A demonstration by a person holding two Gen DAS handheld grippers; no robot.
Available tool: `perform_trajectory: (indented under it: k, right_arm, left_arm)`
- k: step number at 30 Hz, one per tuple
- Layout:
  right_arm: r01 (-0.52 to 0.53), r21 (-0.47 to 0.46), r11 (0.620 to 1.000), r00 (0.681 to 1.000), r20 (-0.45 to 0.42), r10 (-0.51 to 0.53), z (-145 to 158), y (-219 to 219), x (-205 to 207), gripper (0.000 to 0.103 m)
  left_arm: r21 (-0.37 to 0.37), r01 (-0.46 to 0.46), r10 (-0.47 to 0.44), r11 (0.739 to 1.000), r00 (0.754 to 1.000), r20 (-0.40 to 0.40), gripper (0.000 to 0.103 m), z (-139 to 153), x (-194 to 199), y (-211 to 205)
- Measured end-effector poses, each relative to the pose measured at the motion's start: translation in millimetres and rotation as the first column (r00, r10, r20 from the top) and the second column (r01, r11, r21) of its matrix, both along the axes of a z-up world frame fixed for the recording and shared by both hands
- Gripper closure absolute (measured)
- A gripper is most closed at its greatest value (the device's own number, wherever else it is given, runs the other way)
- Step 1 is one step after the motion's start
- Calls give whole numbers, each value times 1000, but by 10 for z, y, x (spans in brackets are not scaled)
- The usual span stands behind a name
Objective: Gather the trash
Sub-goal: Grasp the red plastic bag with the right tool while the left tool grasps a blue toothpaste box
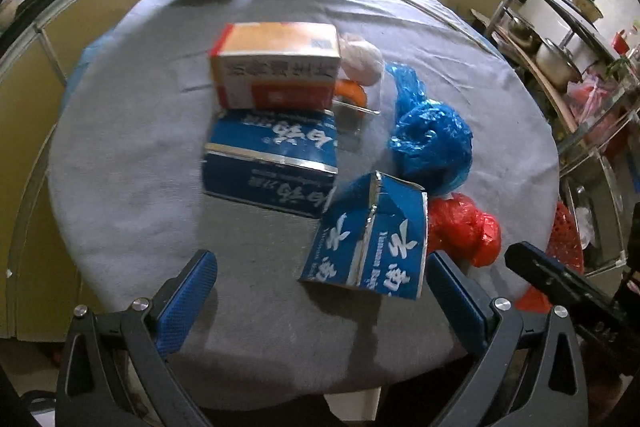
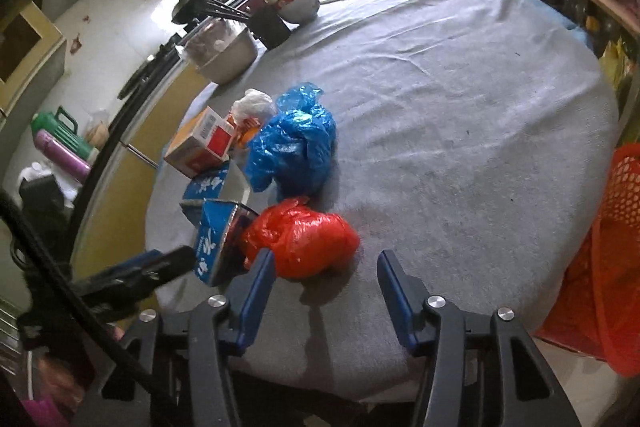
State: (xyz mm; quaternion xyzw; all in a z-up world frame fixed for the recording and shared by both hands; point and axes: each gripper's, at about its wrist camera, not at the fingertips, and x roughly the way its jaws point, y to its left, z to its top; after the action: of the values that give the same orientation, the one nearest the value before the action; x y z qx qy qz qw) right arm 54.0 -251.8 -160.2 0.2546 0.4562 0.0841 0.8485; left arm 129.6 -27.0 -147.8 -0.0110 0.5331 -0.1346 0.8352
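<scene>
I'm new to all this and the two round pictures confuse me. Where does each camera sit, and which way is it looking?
Left wrist view: it sits on the left tongs, open, facing across the grey-clothed round table at blue cardboard cartons; the right tongs' dark tip shows at its right edge.
Right wrist view: it sits on the right tongs, open, facing the crumpled red plastic bag; the left tongs show at its left.
Shared: the cartons, the red bag, the crumpled blue plastic bag and the orange cardboard box.
</scene>
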Motion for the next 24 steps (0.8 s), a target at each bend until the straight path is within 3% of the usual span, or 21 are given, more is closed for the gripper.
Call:
perform_trajectory:
  k: [5, 7, 9, 11, 13, 15, 24]
  right_arm:
    - [14, 87, 996, 1000, -28, -12, -96, -51, 146, 46]
    - [12, 139, 990, 999, -46, -6, -153, -46, 213, 46]
    - [3, 152, 988, 998, -55, 5, -195, -13, 262, 46]
    - [-3, 151, 989, 998, -59, 12, -228, 39, 297, 46]
    - [-11, 181, 983, 998, -57, 21, -268, 71, 314, 63]
    - [-4, 188, 982, 999, -46, 12, -267, 90, 304, 64]
    - [20, 122, 992, 1000, -7, -19, -183, 30, 161, 68]
  left_arm:
    - [-74, 54, -60, 996, 995, -82, 14, -192, 49, -88]
    - [-86, 58, -67, 995, 992, -103, 25, -252, 48, -106]
    - [-88, 62, -73, 994, 990, -123, 43, -312, 54, -118]
    - [-93, 58, -70, 994, 990, -126, 52, -357, 43, -108]
    - [-110, 65, -79, 992, 988, -133, 64, -369, 55, -106]
    - [-124, 66, -83, 990, 987, -138, 82, -384, 56, -94]
    - [-144, 72, -89, 987, 990, -110, 91, -310, -56, 125]
